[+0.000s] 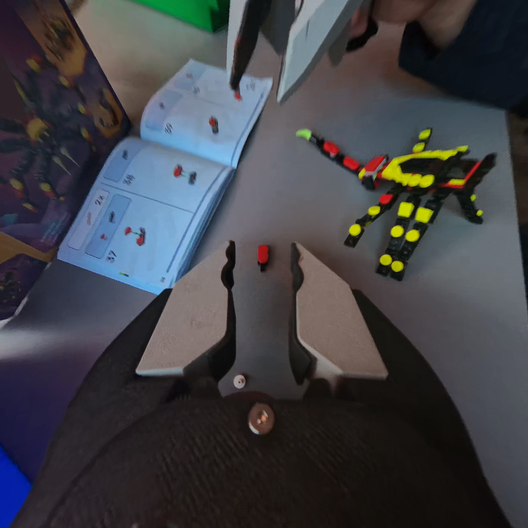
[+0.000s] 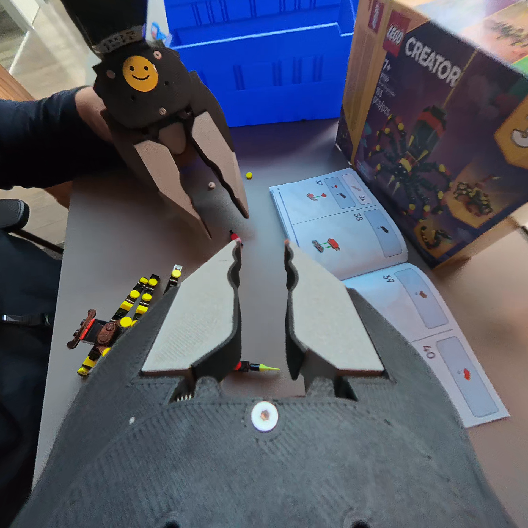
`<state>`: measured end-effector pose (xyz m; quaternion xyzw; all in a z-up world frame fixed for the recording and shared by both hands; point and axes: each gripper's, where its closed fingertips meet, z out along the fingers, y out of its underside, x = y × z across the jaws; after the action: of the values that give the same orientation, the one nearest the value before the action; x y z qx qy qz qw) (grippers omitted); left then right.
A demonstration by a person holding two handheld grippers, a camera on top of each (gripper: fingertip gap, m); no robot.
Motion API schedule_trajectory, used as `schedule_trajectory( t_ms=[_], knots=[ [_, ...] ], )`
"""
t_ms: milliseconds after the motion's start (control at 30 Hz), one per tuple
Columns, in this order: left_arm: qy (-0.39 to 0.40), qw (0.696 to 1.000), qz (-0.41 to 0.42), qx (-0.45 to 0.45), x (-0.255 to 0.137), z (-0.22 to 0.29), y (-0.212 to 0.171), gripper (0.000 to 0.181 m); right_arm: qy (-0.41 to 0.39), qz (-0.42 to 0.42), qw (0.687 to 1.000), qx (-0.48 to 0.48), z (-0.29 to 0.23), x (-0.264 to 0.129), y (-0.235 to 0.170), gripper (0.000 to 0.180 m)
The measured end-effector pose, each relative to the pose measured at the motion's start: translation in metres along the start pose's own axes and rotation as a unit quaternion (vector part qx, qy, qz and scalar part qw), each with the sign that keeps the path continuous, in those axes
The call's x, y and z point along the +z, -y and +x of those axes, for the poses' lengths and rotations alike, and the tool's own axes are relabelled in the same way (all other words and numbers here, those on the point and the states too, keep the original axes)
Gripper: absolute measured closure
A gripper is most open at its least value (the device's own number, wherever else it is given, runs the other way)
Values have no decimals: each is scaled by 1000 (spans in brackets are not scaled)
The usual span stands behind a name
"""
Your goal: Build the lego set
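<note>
A small red and black lego piece [image 1: 263, 254] lies on the grey table [image 1: 285, 200] between the tips of my left gripper [image 1: 263, 247], which is open just above it. In the right wrist view the piece [image 2: 234, 236] lies between the left gripper's [image 2: 228, 225] tips. My right gripper [image 2: 263, 243] is open, empty and above the table; it also shows in the left wrist view [image 1: 258, 91]. The black, yellow and red spider model [image 1: 414, 177] stands to the right, partly hidden under the right gripper [image 2: 114, 323].
The open instruction booklet [image 1: 171, 185] [image 2: 357, 243] lies beside the upright set box [image 1: 51, 128] [image 2: 428, 143]. A blue bin [image 2: 257, 71] stands behind. A yellow round stud [image 2: 249, 175] and a small pale round piece [image 2: 211, 185] lie loose. A person's sleeve [image 2: 43, 137] is at the left.
</note>
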<state>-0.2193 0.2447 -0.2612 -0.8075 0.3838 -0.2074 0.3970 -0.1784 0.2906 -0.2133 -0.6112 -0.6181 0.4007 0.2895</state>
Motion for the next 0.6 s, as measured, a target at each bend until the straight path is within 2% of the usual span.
schedule_trajectory(
  t_ms=[33, 167, 233, 367, 500, 600],
  knots=[
    [5, 999, 41, 1, -9, -2, 14, 146, -6, 10, 1000, -1, 3, -4, 3, 152],
    [42, 969, 243, 8, -63, -12, 73, 146, -26, 77, 997, -5, 13, -27, 19, 144],
    [55, 954, 295, 23, -80, -11, 84, 146, -41, 112, 993, -13, 20, -37, 25, 138],
    [108, 956, 270, 25, -73, -21, 76, 148, -75, 144, 987, -17, 36, -51, 22, 131],
    [103, 970, 214, 47, -51, -14, 62, 147, -81, 156, 985, -8, 45, -54, 14, 125],
    [61, 980, 182, 44, -38, -1, 53, 147, -92, 163, 982, -22, 50, -55, 8, 127]
  ],
)
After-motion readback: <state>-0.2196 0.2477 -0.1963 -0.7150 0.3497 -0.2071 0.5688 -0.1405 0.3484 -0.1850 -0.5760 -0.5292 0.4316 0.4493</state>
